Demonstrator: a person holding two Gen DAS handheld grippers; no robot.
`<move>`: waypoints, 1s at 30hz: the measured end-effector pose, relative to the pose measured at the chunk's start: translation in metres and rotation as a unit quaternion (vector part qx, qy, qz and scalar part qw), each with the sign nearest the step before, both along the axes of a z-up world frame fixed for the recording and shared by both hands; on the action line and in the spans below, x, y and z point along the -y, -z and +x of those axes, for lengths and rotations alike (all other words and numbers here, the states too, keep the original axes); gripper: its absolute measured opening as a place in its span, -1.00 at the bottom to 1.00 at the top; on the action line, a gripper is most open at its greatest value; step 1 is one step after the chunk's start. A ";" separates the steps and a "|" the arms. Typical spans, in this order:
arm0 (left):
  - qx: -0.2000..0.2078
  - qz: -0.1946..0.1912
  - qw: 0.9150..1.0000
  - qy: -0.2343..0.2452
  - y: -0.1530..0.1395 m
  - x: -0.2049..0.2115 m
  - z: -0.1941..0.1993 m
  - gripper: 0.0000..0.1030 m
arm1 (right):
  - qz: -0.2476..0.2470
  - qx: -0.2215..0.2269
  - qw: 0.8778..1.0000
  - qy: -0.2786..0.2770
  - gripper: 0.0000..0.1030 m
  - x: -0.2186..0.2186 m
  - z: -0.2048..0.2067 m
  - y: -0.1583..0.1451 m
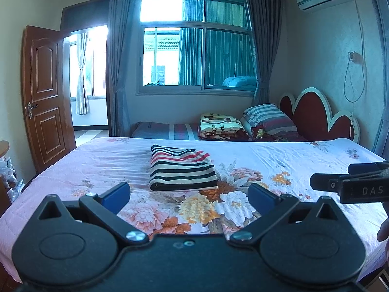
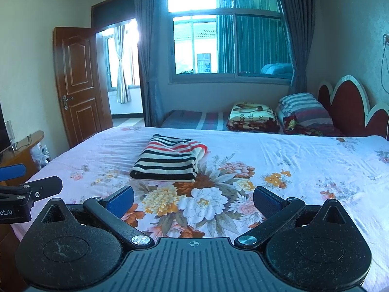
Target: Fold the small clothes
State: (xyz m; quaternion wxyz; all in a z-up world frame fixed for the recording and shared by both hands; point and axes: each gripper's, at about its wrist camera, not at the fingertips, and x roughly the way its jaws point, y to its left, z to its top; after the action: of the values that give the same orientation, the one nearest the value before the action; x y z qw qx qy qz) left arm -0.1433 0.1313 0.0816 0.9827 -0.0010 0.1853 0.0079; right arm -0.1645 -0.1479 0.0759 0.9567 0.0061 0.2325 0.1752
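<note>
The folded black, white and red striped cloth is lying ahead; both grippers are being held spread, empty. A careless approach could disturb its folds.

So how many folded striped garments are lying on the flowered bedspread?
1. The striped garment lies folded on the bedspread, just beyond the big flower print. More clothes may sit outside both views.

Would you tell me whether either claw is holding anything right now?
Nothing: the left claw and right claw are both open, short of the folded striped garment.
</note>
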 end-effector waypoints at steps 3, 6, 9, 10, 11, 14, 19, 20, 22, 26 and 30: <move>0.001 0.000 1.000 0.001 0.000 0.000 0.000 1.00 | 0.000 -0.001 1.000 -0.001 1.00 0.000 0.001 0.000; 0.000 0.000 1.000 -0.001 0.000 -0.001 0.001 1.00 | -0.002 -0.002 1.000 -0.003 1.00 0.000 0.001 0.000; 0.001 0.000 1.000 -0.004 -0.001 -0.002 0.001 1.00 | -0.003 -0.001 1.000 -0.006 1.00 0.001 0.003 0.000; 0.001 -0.001 1.000 -0.003 -0.001 -0.003 0.001 1.00 | -0.003 -0.001 1.000 -0.006 1.00 0.002 0.004 0.000; 0.001 0.000 1.000 -0.003 -0.001 -0.002 0.001 1.00 | -0.003 -0.001 1.000 -0.006 1.00 0.002 0.004 0.000; 0.002 0.003 1.000 -0.003 -0.001 -0.001 0.001 1.00 | -0.003 -0.001 1.000 -0.008 1.00 0.003 0.006 0.000; 0.002 0.003 1.000 -0.002 -0.001 -0.001 0.001 1.00 | -0.004 -0.001 1.000 -0.010 1.00 0.003 0.006 0.000; 0.002 0.004 1.000 -0.002 -0.001 -0.001 0.001 1.00 | -0.004 -0.001 1.000 -0.011 1.00 0.003 0.007 0.000; 0.002 0.005 1.000 -0.003 0.000 -0.001 0.001 1.00 | -0.006 -0.001 1.000 -0.013 1.00 0.004 0.008 0.000; 0.005 0.006 1.000 -0.003 0.000 -0.002 0.002 1.00 | -0.005 -0.001 1.000 -0.013 1.00 0.004 0.009 0.000; 0.007 0.005 1.000 -0.004 0.000 -0.002 0.000 1.00 | -0.007 0.001 1.000 -0.015 1.00 0.004 0.009 0.000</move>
State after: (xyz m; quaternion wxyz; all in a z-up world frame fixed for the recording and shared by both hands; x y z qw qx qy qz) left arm -0.1430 0.1334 0.0813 0.9839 0.0036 0.1780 0.0125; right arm -0.1550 -0.1521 0.0761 0.9542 -0.0039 0.2332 0.1875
